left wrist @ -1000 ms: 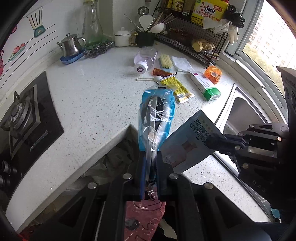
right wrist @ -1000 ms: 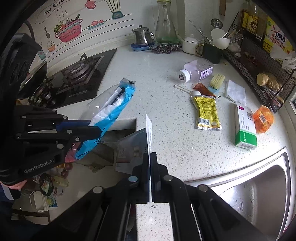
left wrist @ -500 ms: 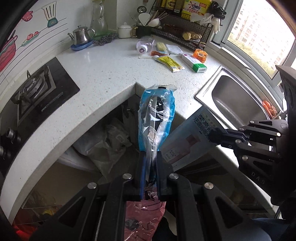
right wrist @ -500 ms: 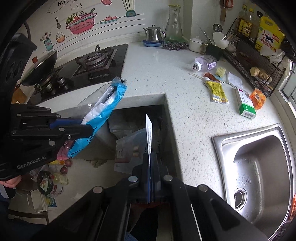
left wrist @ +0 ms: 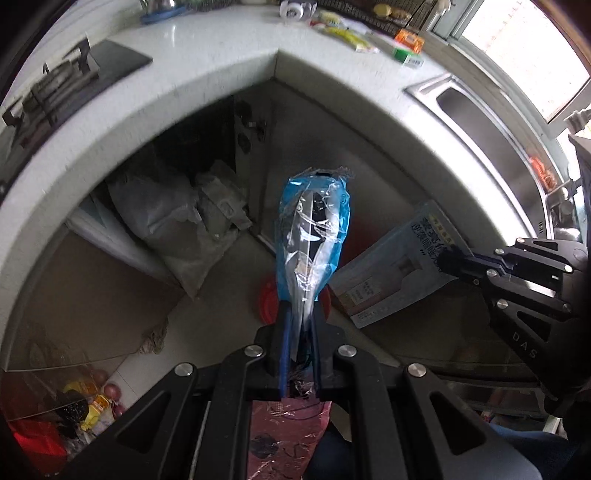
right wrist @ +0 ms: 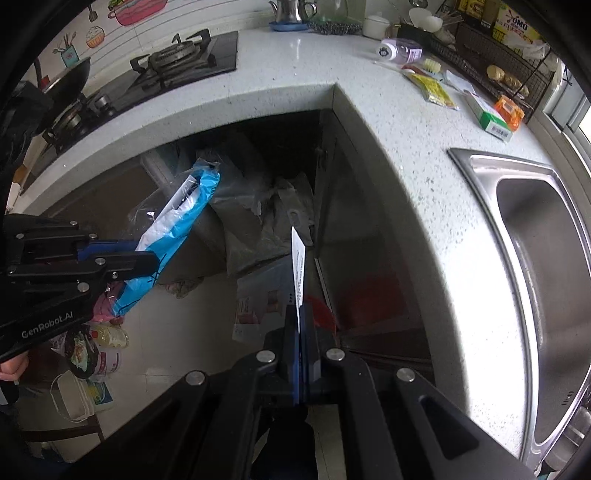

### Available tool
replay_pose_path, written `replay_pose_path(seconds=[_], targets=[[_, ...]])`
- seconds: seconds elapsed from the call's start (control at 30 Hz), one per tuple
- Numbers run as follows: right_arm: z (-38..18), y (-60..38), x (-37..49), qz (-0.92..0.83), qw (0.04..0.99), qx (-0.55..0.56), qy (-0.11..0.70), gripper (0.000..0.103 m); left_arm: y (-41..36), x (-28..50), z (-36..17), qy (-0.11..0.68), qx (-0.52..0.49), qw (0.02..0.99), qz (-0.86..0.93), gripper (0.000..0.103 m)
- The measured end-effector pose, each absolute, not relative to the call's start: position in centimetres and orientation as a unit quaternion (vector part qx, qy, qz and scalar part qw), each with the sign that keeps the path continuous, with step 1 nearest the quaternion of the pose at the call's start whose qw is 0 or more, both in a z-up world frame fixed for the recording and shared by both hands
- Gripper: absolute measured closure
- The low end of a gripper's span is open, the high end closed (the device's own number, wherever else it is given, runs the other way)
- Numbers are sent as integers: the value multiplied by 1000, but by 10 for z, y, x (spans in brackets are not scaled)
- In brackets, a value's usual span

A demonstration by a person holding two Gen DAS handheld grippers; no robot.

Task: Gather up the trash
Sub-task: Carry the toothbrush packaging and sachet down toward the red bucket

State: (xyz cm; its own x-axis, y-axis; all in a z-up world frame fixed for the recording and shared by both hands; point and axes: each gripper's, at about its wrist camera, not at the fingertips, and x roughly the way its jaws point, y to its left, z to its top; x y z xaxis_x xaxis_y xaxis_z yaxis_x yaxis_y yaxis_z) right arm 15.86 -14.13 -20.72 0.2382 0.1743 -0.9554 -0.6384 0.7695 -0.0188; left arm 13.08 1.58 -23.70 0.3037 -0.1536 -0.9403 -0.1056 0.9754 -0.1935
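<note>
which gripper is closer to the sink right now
Right. The right gripper, holding a flat box, hangs just below the counter edge beside the sink. The left gripper, holding a blue wrapper, is farther off.

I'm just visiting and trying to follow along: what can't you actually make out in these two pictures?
- Red thing on the floor, left wrist view: mostly hidden by the blue bag and left gripper; whether it is a bin is unclear.
- Card, right wrist view: seen edge-on in the right gripper; its print is unreadable.
- Counter litter, left wrist view: blurred and cut by the top edge.
- Cupboard interior: too dark.
</note>
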Motion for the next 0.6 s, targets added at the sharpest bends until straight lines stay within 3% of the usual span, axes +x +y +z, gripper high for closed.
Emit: replay_pose_path(seconds=[0.6], targets=[[-380, -162, 193, 192, 761, -196, 588, 102, -7, 185, -472, 666, -114, 735, -56, 95]])
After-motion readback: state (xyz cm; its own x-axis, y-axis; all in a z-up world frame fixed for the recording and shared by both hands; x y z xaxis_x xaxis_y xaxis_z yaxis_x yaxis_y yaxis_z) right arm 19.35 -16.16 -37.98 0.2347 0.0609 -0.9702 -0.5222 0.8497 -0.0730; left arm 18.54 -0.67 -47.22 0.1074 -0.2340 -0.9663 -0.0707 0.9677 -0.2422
